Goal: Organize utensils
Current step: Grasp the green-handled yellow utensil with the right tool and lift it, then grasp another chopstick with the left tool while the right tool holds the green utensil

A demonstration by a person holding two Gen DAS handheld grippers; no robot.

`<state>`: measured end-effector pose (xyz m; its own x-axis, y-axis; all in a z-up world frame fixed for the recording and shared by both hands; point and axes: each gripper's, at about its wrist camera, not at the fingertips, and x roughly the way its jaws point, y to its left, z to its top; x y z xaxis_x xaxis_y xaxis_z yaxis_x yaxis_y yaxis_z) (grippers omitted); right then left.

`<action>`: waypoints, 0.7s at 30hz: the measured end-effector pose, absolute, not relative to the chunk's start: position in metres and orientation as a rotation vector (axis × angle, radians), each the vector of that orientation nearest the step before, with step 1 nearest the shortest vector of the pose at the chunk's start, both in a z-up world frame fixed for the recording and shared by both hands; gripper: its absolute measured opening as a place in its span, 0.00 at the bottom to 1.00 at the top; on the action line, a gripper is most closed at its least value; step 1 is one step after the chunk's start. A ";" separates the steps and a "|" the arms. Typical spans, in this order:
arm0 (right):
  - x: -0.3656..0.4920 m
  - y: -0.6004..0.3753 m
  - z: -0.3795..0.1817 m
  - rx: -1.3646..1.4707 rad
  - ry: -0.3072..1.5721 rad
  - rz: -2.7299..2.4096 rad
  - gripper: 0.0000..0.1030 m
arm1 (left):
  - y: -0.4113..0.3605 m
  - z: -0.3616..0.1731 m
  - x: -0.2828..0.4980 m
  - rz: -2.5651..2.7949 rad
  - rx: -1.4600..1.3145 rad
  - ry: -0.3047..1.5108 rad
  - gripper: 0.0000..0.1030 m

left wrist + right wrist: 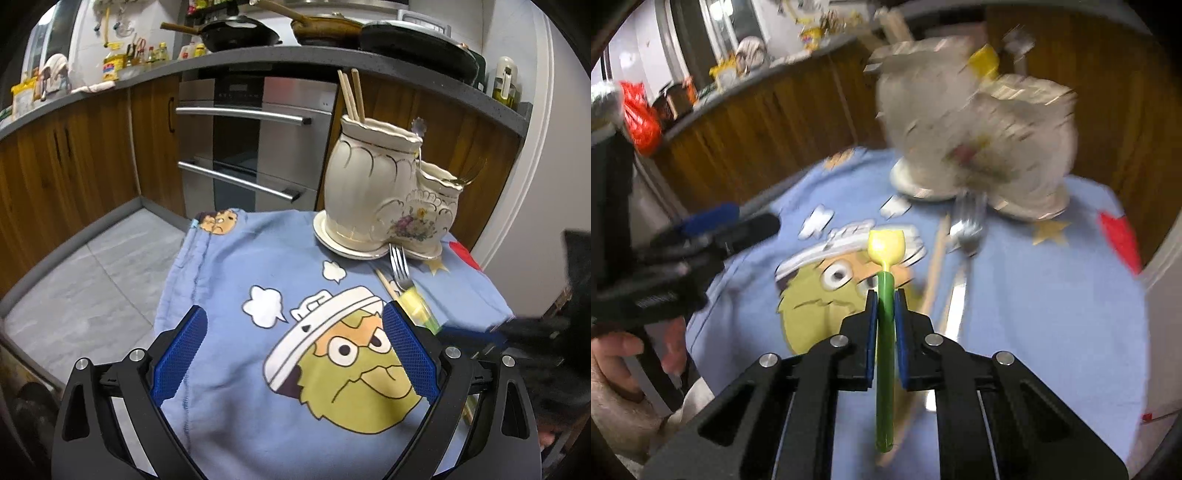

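Note:
My right gripper (885, 293) is shut on a plastic fork (885, 332) with a green handle and a yellow head, held above the blue cartoon cloth (1034, 295). It shows blurred in the left wrist view (417, 306). A cream two-part ceramic holder (384, 195) stands at the cloth's far right with chopsticks (351, 96) in its tall part and a gold fork (471, 173) in its low part. A metal fork (400, 269) and a loose chopstick (386, 284) lie in front of it. My left gripper (295, 347) is open and empty over the cloth.
Wooden cabinets and a steel oven (251, 144) stand behind the table. Pans (240, 33) sit on the grey counter. The grey floor (92, 280) lies to the left. The right view is motion-blurred; the left gripper (701, 236) shows there at left.

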<state>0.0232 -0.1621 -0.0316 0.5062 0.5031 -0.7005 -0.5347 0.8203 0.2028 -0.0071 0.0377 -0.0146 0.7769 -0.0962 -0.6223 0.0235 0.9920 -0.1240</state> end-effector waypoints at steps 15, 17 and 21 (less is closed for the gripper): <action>0.034 -0.260 -0.020 0.100 0.732 0.514 0.09 | -0.061 -0.048 0.037 -0.095 -0.033 0.926 0.54; 0.035 -0.264 -0.020 0.102 0.725 0.516 0.09 | -0.066 -0.051 0.043 -0.086 -0.029 0.951 0.39; 0.035 -0.275 -0.021 0.120 0.716 0.529 0.09 | -0.073 -0.052 0.054 -0.084 -0.039 0.990 0.21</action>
<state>0.0353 -0.2750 -0.0211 0.6301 0.5006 -0.5936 -0.4202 0.8627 0.2816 0.0536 -0.0735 -0.0524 0.5457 -0.0885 -0.8333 0.0528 0.9961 -0.0712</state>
